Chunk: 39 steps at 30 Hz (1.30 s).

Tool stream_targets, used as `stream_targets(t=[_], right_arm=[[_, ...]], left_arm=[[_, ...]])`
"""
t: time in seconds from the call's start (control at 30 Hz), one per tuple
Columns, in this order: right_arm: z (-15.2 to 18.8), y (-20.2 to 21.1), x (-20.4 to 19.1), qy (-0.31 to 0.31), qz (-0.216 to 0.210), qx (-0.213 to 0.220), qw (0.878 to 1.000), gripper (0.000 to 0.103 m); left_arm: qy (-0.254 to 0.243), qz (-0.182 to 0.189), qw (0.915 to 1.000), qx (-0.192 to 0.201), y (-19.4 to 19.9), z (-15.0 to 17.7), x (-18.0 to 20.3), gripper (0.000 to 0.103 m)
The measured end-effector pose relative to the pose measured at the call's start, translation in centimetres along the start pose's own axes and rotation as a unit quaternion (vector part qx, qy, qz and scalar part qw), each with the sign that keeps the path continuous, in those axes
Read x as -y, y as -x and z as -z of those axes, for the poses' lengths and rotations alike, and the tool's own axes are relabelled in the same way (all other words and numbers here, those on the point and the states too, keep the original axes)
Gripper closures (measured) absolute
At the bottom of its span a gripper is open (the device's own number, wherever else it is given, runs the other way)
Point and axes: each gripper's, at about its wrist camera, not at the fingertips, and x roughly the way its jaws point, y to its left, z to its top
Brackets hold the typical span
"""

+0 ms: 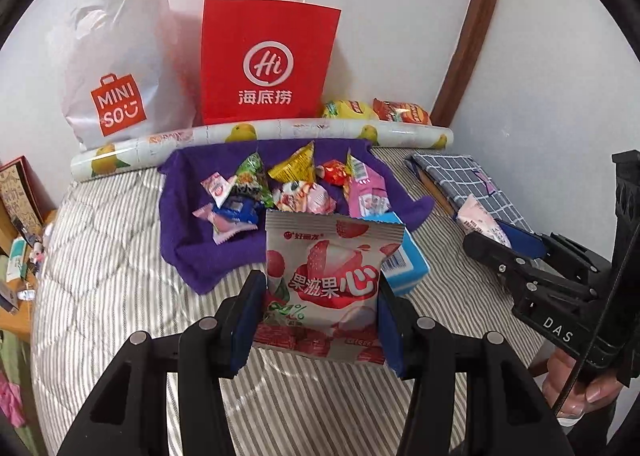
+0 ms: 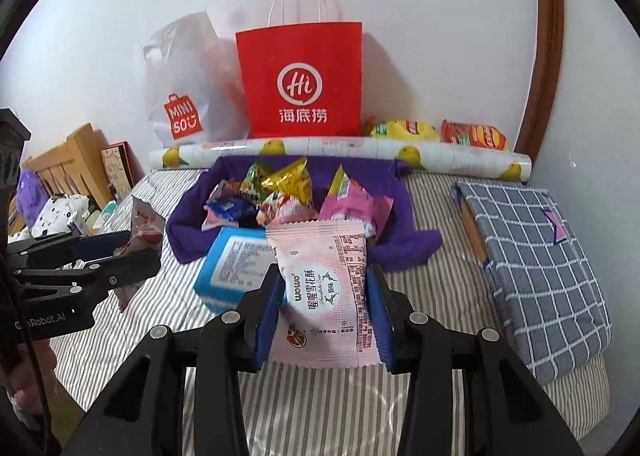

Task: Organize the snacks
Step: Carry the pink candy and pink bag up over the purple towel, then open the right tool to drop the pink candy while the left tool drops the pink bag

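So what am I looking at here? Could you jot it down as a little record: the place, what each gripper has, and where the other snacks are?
place: striped bedcover against a white wall
left gripper: shut on a strawberry snack packet, held upright
right gripper: shut on a pale pink snack packet
snack pile: mixed packets on a purple cloth
blue box: beside the cloth, on the bedcover
bags: red paper bag and white plastic bag standing at the wall
also: patterned roll, checked cloth bundle

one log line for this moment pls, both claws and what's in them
left claw: shut on strawberry snack packet | right claw: shut on pink snack packet | both above striped bedding | snack pile on purple cloth
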Motion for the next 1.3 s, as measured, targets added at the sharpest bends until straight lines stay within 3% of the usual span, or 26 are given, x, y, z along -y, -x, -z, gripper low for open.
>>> stream_targets(t=[0.33,0.8,1.1,1.3], right_arm=[[-3.4,-2.5,0.8,-0.011,-0.002,0.006,1.0,0.062],[-9.6,-13.4,0.2,-0.011,-0.045,-0.022,0.999,0.062],[-10.9,-19.9,0.1,-0.002,-0.007,-0.052,0.999,0.061],[-10.6,-21.4,0.7,0.005,-0.003,-0.058,0.998,0.06]], left_arm=[[0.009,-0.013,0.9999,0.002,-2.2,-3.0,-1.6,0.053],[0.055,-0.044,0.9974,-0.015,-10.3,-9.5,-6.8,0.053],[0.072,-0.025,0.9961,-0.044,-15.7,-10.9,-7.5,0.052],[0.073,-0.029,0.9949,-0.063,-17.8,-10.7,-7.4,0.052]])
